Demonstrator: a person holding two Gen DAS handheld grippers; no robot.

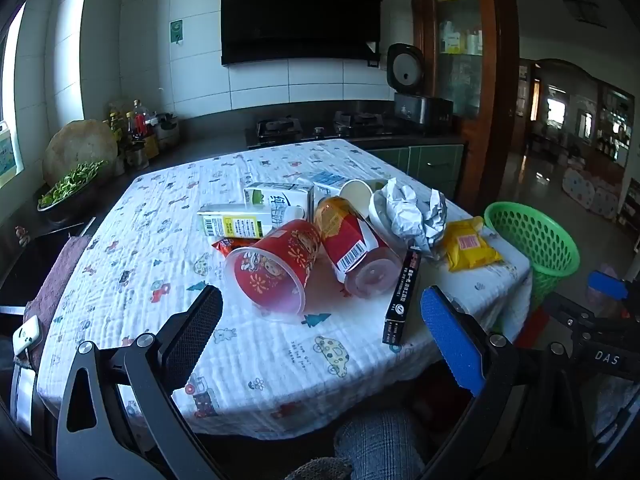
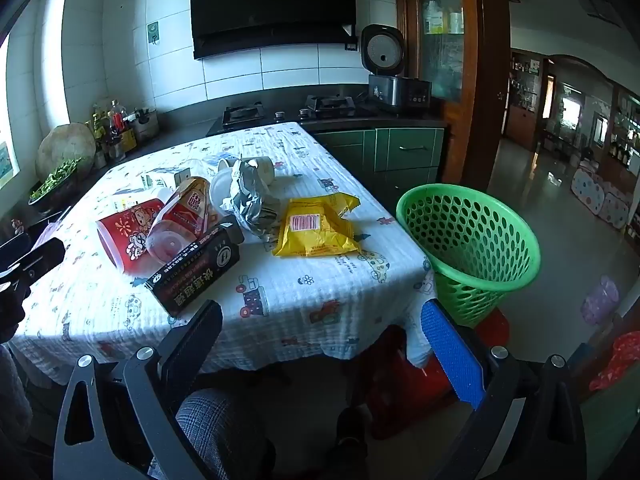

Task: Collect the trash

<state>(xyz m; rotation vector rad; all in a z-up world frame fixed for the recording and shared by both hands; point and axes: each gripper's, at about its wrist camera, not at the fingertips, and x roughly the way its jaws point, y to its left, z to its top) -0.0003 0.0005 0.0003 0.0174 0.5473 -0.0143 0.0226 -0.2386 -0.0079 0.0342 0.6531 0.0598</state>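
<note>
Plaid knee (image 1: 380, 444) nearest; perhaps milk cartons (image 1: 256, 210) only leftward.

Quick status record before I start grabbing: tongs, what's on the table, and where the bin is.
left tongs: open, empty, short of the table's near edge
right tongs: open, empty, off the table's near corner
table: patterned cloth, trash piled mid-table
trash: red cup on its side; second cup on its side; milk cartons; black box; crumpled foil; yellow wrapper
basket: green, beside the table, tilted, nothing visible inside
collected so far: nothing
</note>
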